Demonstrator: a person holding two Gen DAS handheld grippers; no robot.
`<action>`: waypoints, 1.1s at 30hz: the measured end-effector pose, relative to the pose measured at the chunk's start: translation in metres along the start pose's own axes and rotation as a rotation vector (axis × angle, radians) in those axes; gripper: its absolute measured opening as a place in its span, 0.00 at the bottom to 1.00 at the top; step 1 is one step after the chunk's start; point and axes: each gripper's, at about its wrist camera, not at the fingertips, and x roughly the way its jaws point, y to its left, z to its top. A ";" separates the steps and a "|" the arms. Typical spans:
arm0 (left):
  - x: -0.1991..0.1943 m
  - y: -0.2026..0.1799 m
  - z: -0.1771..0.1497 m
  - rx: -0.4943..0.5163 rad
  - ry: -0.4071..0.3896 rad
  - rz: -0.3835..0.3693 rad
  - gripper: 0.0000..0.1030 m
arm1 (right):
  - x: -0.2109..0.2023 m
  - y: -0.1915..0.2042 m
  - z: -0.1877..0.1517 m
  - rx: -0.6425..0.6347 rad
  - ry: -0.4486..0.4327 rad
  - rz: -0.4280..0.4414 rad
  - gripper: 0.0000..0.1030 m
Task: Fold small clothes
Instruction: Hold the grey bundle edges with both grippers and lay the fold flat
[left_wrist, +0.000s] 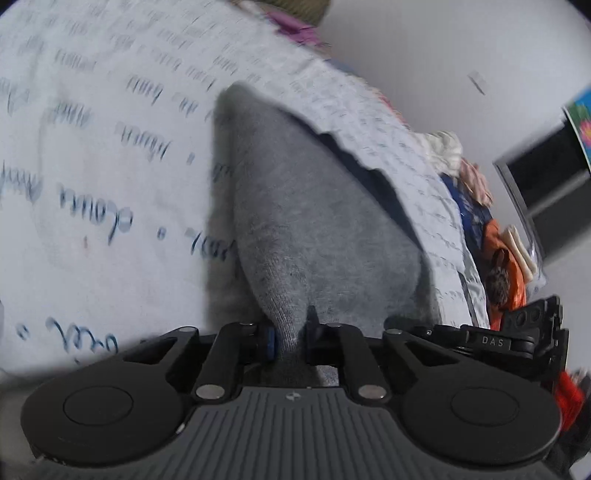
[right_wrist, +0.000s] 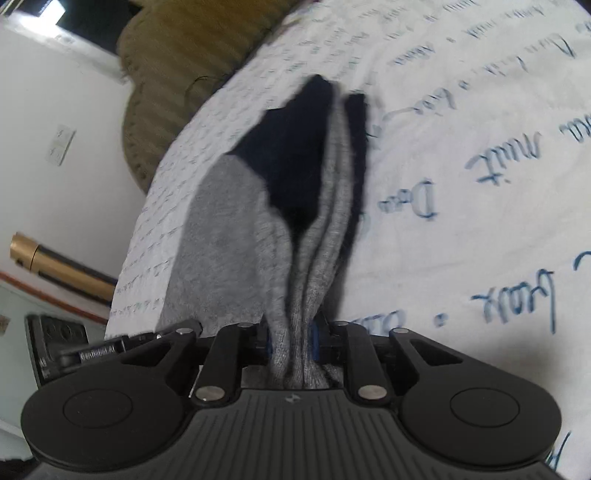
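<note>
Script-printed bedsheet (left_wrist: 110, 166); "DAS" marks the neighbouring hand-held gripper (left_wrist: 532, 332).

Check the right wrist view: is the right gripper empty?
No, the right gripper is shut on grey sock fabric bunched between its jaws.

sock (left_wrist: 295, 221) on bedsheet (left_wrist: 110, 147), clothes pile (left_wrist: 480, 206) right

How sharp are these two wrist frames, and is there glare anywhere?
Left wrist: printed sheet smeared by motion, gray garment soft, left gripper crisp. Right wrist: gray and navy garment and sheet lettering blurred, right gripper sharp. Fisheye bending in both; no glare.
</note>
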 end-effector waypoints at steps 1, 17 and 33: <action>-0.008 -0.004 0.002 0.022 -0.004 0.005 0.12 | -0.004 0.007 -0.003 -0.018 -0.004 0.008 0.15; -0.036 0.018 0.034 0.034 -0.171 0.041 0.75 | -0.038 -0.016 0.027 0.059 -0.207 0.075 0.86; 0.053 0.019 0.086 -0.003 -0.069 0.053 0.21 | 0.057 -0.001 0.076 -0.016 -0.113 -0.013 0.35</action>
